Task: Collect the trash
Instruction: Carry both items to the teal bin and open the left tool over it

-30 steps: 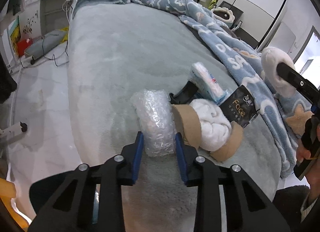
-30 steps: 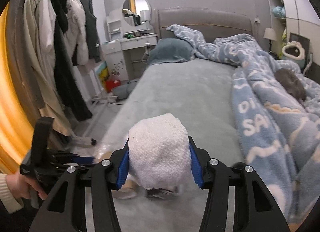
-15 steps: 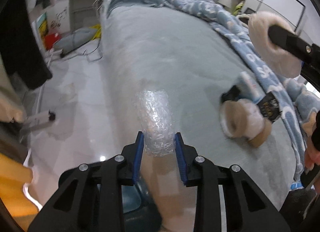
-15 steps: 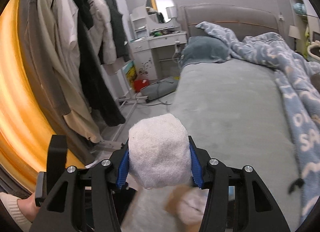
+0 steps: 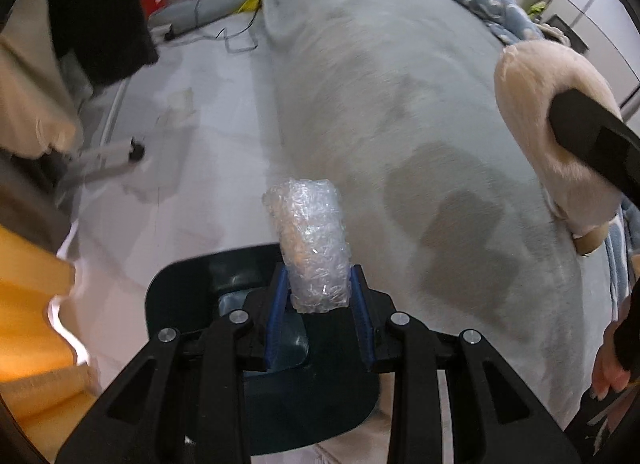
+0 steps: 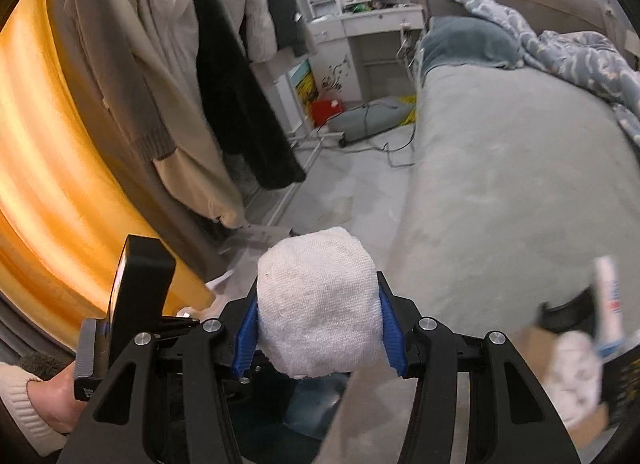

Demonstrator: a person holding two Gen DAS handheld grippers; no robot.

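Grey bed [image 5: 420, 111] is taking up most of both views, with a dark trash bin [image 5: 192, 304] sitting on the floor off its near edge. Left gripper [image 5: 319, 296] is clamping a bubble-wrap wad [image 5: 310, 248] right over the bin mouth. Right gripper [image 6: 318, 338] is squeezing a white towel wad [image 6: 318, 304], hanging beside the bed's edge. Both wads are looking light, soft and crushable; mid-body pinches are likely holding fine. More litter [image 6: 576, 368] is lying at the bed's near corner.
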